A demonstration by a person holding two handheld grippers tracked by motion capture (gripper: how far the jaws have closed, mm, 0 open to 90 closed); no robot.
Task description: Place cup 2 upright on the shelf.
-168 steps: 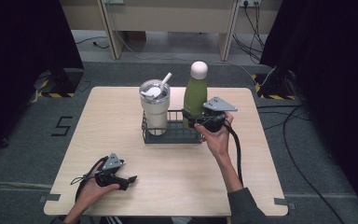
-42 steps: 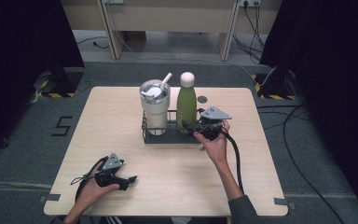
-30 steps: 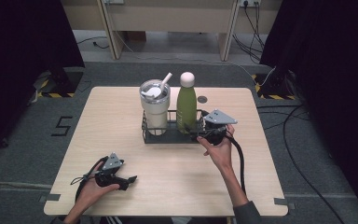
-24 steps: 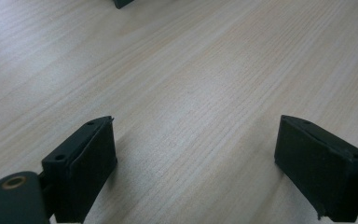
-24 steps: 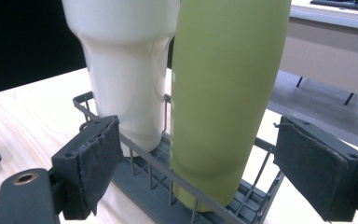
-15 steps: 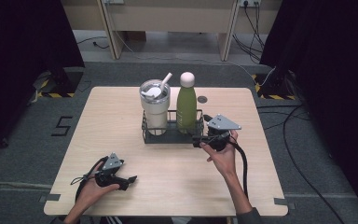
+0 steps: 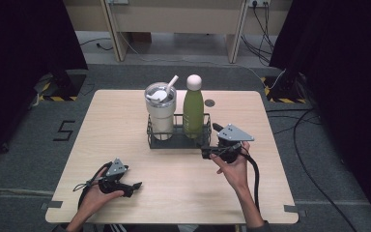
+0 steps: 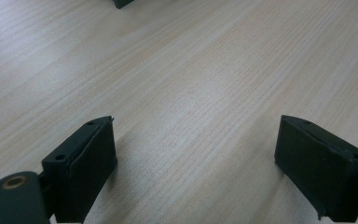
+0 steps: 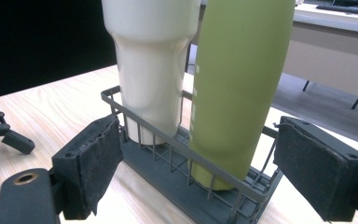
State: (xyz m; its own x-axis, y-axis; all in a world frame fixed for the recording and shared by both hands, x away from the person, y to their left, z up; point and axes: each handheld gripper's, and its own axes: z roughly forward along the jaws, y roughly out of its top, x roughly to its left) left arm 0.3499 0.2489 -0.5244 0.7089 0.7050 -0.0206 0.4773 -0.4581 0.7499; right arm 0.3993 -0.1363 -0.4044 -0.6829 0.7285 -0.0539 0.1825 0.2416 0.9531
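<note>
A pale wooden surface carries, toward its far middle, a dark wire basket with two containers standing upright in it side by side. The cream tumbler occupies the basket's left end in the high view; its lid bears a white straw that leans to the right. The green bottle, topped by a rounded pale cap, stands at the basket's right end, just beside the tumbler. The right gripper view looks into one end of the basket from close by, with the bottle nearer and the tumbler behind and to the left. The right gripper is held just off the basket's front right corner, its jaws pointing left along the front of the basket; in its own view the padded jaws stand apart with nothing clamped, the basket and bottle showing in the gap but clear of the pads. The left gripper rests in the hand at the near left of the surface, well apart from the basket; in its own view the jaws are spread wide over bare wood, holding nothing.
</note>
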